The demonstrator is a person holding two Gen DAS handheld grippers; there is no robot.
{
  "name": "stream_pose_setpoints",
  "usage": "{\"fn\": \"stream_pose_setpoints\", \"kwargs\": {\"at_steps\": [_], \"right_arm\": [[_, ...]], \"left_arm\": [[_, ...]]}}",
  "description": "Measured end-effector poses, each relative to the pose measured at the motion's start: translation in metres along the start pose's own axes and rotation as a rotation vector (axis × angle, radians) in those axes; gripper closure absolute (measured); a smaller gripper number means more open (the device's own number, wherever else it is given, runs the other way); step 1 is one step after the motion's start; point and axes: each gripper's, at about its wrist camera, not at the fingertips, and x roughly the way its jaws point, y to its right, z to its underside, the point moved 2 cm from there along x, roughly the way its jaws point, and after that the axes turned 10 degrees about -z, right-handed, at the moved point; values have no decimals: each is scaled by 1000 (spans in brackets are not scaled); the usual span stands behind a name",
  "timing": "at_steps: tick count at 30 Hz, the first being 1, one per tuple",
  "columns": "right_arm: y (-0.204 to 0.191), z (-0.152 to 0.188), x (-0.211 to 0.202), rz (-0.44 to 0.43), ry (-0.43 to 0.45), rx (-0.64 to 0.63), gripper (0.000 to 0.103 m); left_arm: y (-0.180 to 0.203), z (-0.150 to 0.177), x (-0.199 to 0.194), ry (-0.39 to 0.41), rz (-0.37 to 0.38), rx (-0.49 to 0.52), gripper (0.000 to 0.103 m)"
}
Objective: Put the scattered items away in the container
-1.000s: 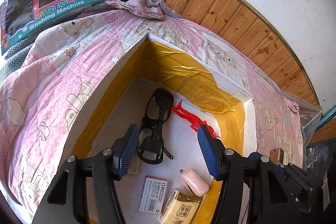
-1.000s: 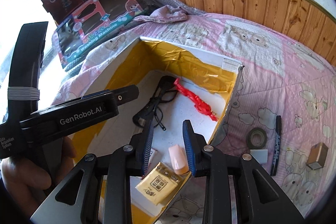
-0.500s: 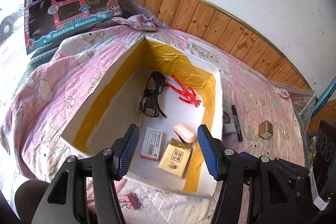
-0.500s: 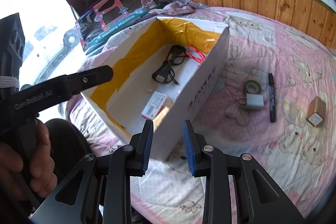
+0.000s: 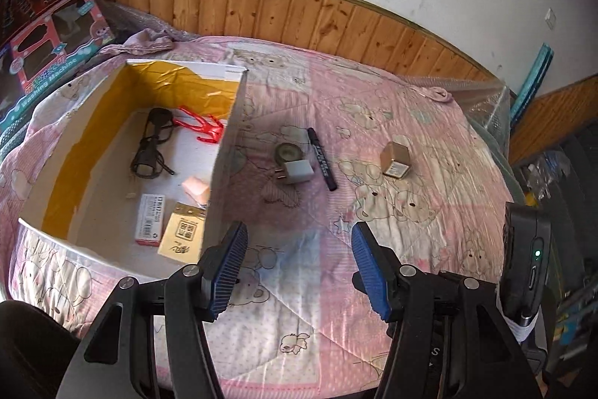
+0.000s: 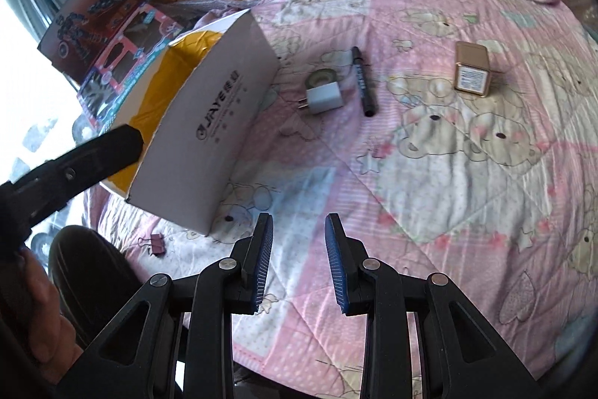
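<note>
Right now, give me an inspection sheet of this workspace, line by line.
Surface: pink bear-print quilt.
Job's things: open box holding glasses, red clip and small packets; still out: charger plug against tape roll, marker, gold box, binder clip.
Clutter: toy boxes behind.
Grippers: left claw open, empty; right claw open, empty.
Cables: nothing seen.
Surroundings: wood panelling, white wall.

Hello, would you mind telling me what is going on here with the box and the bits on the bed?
A person holds two grippers, left gripper and right gripper, both open and empty above the pink bear-print quilt. The white cardboard box with yellow lining already holds black glasses, a red plastic piece and small packets. A white plug adapter, grey tape roll, black marker pen, gold box and binder clip lie outside.
</note>
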Motion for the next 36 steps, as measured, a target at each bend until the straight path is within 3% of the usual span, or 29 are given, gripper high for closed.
{"fn": "stream_pose_setpoints", "kwargs": {"at_steps": [6, 8, 13, 20, 26, 30, 32, 36], "right_arm": [[52, -34, -12, 66, 61, 94, 70], [71, -50, -13, 87, 88, 134, 62], [112, -91, -6, 155, 123, 197, 57], [141, -142, 31, 288, 74, 135, 51], [161, -166, 61, 425, 46, 70, 44], [177, -174, 74, 417, 31, 90, 44], [181, -175, 74, 411, 42, 88, 52], [179, -171, 64, 387, 78, 91, 52]], "left_arm": [[34, -17, 56, -62, 28, 66, 44], [40, -25, 78, -79, 10, 81, 44], [40, -46, 137, -135, -34, 67, 42], [27, -66, 196, -139, -68, 40, 42], [19, -66, 224, -162, -28, 15, 41], [18, -60, 243, -211, -34, -7, 38], [18, -60, 245, -192, -36, -17, 38], [20, -62, 246, -184, -17, -13, 42]]}}
